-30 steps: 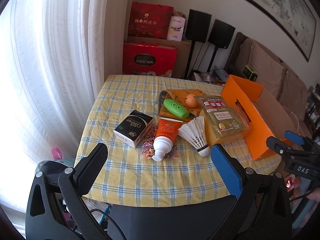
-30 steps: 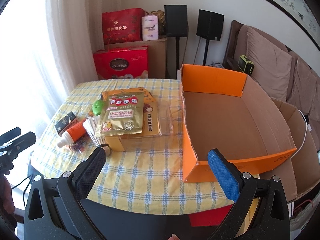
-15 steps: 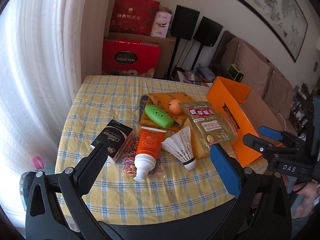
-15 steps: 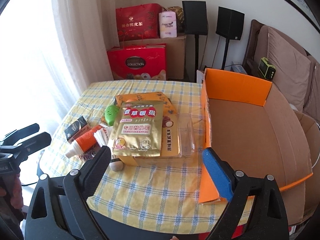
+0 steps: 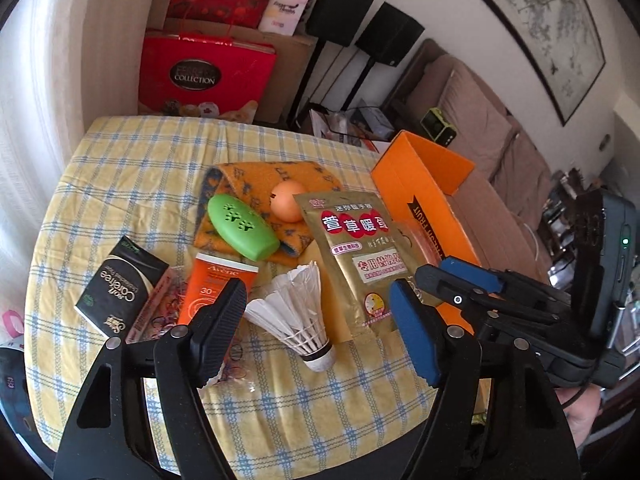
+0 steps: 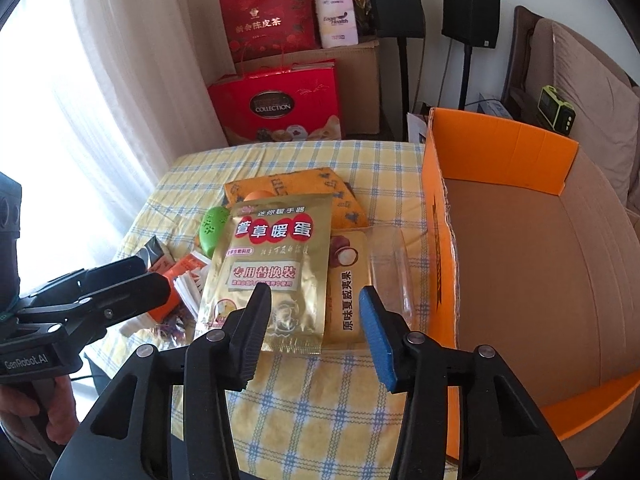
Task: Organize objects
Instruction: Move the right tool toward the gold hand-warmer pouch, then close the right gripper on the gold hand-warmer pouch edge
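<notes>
— While both sets of tongs hang over the checked tablecloth, what do they grasp?

— Nothing. The left gripper has its jaws closing with the white shuttlecock lying in the gap between them, untouched by either pad. The right gripper is closing too, above the near edge of the gold pouch, not pressing it.

— What lies around the left one?

— Just past its left finger is the orange tube, and left of that the black box. Farther ahead, a green case and an orange ball rest on an orange cloth.

— And the right one?

— The pouch rests on a yellow packet. To the right of the tongs stands the open orange cardboard box.
</notes>
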Available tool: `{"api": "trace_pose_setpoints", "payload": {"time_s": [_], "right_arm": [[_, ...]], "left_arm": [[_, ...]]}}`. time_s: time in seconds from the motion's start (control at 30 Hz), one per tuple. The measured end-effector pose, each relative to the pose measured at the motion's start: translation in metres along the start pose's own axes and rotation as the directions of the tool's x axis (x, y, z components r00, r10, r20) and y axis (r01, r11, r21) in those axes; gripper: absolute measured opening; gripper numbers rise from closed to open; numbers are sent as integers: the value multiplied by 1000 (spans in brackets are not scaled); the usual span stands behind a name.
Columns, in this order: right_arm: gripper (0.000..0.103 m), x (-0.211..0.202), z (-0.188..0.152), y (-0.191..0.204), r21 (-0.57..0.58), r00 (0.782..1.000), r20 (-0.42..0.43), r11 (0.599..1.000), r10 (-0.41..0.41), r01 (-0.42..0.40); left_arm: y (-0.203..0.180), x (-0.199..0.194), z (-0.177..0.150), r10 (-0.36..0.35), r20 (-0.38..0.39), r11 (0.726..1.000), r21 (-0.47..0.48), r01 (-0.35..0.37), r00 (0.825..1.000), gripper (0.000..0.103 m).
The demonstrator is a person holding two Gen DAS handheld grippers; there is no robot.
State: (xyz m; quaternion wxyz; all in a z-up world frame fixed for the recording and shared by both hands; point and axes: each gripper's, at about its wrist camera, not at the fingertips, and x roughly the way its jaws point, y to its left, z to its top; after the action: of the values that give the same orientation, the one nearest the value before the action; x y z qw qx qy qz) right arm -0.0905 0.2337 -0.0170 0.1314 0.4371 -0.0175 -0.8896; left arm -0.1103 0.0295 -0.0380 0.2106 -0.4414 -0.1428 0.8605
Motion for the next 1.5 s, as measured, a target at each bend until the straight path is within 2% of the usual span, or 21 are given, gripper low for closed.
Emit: {"api": "trace_pose_setpoints", "payload": {"time_s": [0.17,0.4,0.7,0.9,1.03,1.13,1.3,1.5], "right_arm": [[43,8,1,-4,25,999,-22,999,32,-32],[38,14,-2,-3,23,998,-38,998,52,-51],[29,19,-2,1,7,997,-37,997,71,-71],[27,19,-3,3,1,997,-37,998,68,-68],[24,18,-4,1,24,995,-34,995,95,-94],[21,16,-5,0,36,993,-35,994,109,-108],[11,12,-7,-2,43,995,-20,994,98,-97],[8,10,-9,-4,49,995,-22,994,101,-100]], "left_arm": [[-3,11,0,-46,-20,999,-16,45,999,62],[-8,23,0,-72,-46,997,-20,71,996,58],[-10,38,-4,-94,-93,995,-42,91,991,29],[-11,35,-7,-76,-81,997,-34,74,994,27],[-13,30,-5,-76,-72,997,-25,74,995,17],[-14,27,-7,-64,-65,998,-12,63,996,14],[-18,20,-10,-57,-46,998,1,57,997,11],[-21,17,-10,-50,-37,999,11,50,998,9]]}}
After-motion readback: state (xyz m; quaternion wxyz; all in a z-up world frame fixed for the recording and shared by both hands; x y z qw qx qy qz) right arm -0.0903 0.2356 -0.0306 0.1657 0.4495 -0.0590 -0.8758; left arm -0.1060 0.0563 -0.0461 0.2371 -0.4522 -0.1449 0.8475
